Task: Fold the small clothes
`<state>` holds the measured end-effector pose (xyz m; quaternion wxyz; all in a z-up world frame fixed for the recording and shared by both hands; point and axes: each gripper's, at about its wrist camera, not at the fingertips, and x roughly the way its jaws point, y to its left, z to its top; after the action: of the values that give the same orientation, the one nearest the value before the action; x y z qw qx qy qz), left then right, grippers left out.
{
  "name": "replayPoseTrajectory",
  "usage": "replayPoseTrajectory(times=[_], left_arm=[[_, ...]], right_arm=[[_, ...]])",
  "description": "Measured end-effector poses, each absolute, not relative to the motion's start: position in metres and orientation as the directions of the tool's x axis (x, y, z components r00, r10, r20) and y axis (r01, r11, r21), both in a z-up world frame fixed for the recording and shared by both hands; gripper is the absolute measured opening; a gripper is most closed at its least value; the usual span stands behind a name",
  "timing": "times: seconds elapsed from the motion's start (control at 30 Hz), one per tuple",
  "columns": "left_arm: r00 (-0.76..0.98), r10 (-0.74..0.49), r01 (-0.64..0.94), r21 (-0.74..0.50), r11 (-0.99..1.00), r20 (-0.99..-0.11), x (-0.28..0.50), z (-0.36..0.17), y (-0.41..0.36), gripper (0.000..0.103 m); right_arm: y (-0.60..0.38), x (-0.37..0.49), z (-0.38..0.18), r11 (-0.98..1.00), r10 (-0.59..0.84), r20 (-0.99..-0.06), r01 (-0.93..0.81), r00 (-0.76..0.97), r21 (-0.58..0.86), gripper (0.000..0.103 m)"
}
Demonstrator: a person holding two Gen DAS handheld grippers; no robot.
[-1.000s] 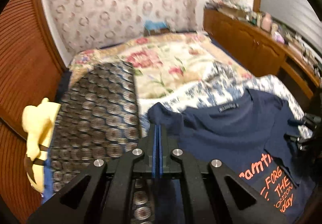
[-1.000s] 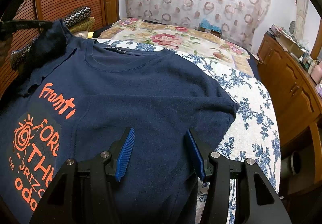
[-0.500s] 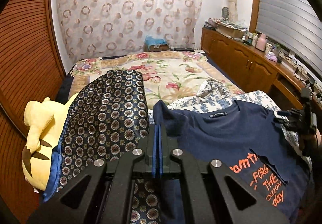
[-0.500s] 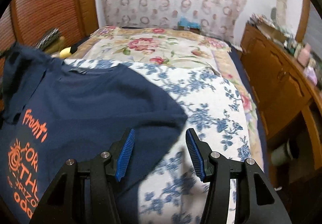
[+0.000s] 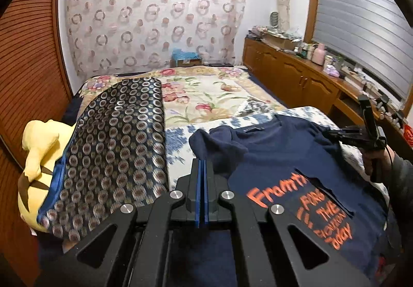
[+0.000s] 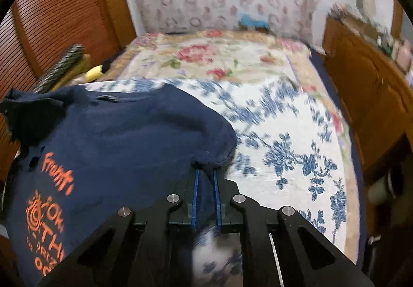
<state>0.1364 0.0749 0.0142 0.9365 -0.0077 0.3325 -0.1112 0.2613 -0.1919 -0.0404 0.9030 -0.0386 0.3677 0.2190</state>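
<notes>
While you hold a claw in each hand, the navy T-shirt [image 5: 278, 155] lies on the bed, on top of the blue-flowered white quilt [image 6: 289, 137]. Its orange print [image 5: 302, 199] faces up.

Your left claw [image 5: 201, 165] is pinched tight on the shirt. Its blue pads [image 5: 198, 194] press together with almost no gap, and the shirt's left sleeve bunches up just past the tips. In the right wrist view that same corner [image 6: 18, 103] stands lifted at the far left.

Your right claw [image 6: 205, 173] is nearly closed too. Dark blue cloth from the right sleeve sits between its blue pads [image 6: 195, 196], and the sleeve edge folds over right at the tips. From the left wrist view you can see the right claw [image 5: 333, 134] touching the shirt's far shoulder, with your right hand [image 5: 379, 160] around its handle.

Beside the shirt, on the left, a dark blanket with ring shapes [image 5: 116, 152] drapes over a yellow plush toy [image 5: 36, 147]. A flowery bedspread [image 5: 206, 96] covers the far half of the bed. A wooden cabinet [image 5: 291, 75] runs along the right wall.
</notes>
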Motion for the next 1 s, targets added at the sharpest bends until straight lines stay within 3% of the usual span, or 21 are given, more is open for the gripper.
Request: replayPoseTrajectory(times=[0.5,0.8,1.0], left_arm=[[0.805,-0.265,0.216,-0.154,0.964,-0.53,0.007,0.031,0.091,0.002],[0.828,-0.234,0.179,-0.156,0.971,-0.509,-0.044,0.041,0.115,0.002],[0.784,-0.179,0.138,-0.115,0.984,-0.594,-0.053,0.005,0.12,0.002]], right_arm=[[-0.253,0.072,0.023,0.85,0.478,-0.479,-0.524,0.736,0.043,0.008],[-0.303,-0.015,0.016,0.867,0.456,-0.494,-0.495,0.741,0.058,0.008],[-0.299,-0.052,0.007,0.849,0.477,-0.539,-0.521,0.694,0.081,0.008]])
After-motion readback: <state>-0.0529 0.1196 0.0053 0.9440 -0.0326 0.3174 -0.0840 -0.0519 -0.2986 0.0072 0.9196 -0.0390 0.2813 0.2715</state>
